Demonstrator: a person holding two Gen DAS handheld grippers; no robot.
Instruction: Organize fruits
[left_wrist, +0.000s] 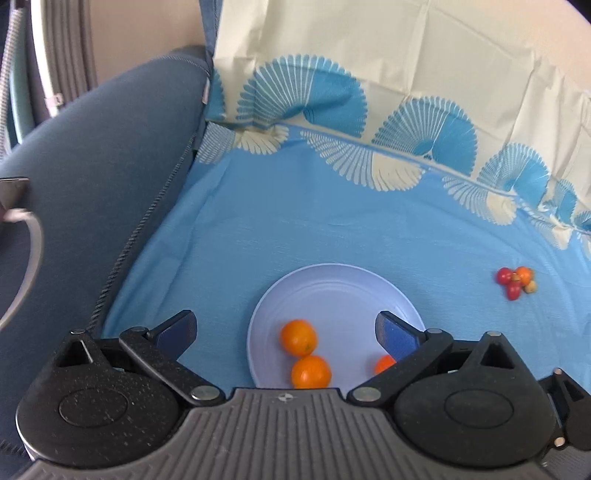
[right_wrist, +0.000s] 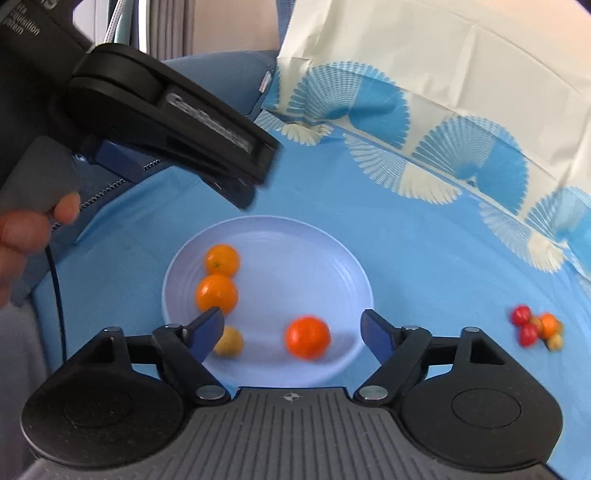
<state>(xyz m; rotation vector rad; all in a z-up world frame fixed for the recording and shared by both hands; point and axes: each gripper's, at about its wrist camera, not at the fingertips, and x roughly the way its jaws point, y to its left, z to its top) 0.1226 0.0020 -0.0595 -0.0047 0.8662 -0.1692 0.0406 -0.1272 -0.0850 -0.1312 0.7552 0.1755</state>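
Observation:
A pale blue plate (right_wrist: 295, 243) lies on the blue cloth and shows in both views (left_wrist: 332, 288). It holds three oranges (right_wrist: 307, 336) (right_wrist: 216, 293) (right_wrist: 221, 259) and a small yellow-brown fruit (right_wrist: 229, 341). In the left wrist view two oranges (left_wrist: 298, 336) (left_wrist: 311, 372) show fully, a third (left_wrist: 384, 363) partly behind a finger. A cluster of small red and orange fruits (right_wrist: 537, 326) (left_wrist: 516, 280) lies on the cloth to the right. My right gripper (right_wrist: 293, 330) is open above the plate's near side, empty. My left gripper (left_wrist: 286, 328) is open and empty over the plate's left edge.
A dark blue sofa cushion (left_wrist: 99, 177) rises on the left. The cream and blue patterned cloth (left_wrist: 369, 74) drapes up behind. The left gripper's body (right_wrist: 166, 122) and the hand holding it (right_wrist: 29, 232) fill the upper left of the right wrist view.

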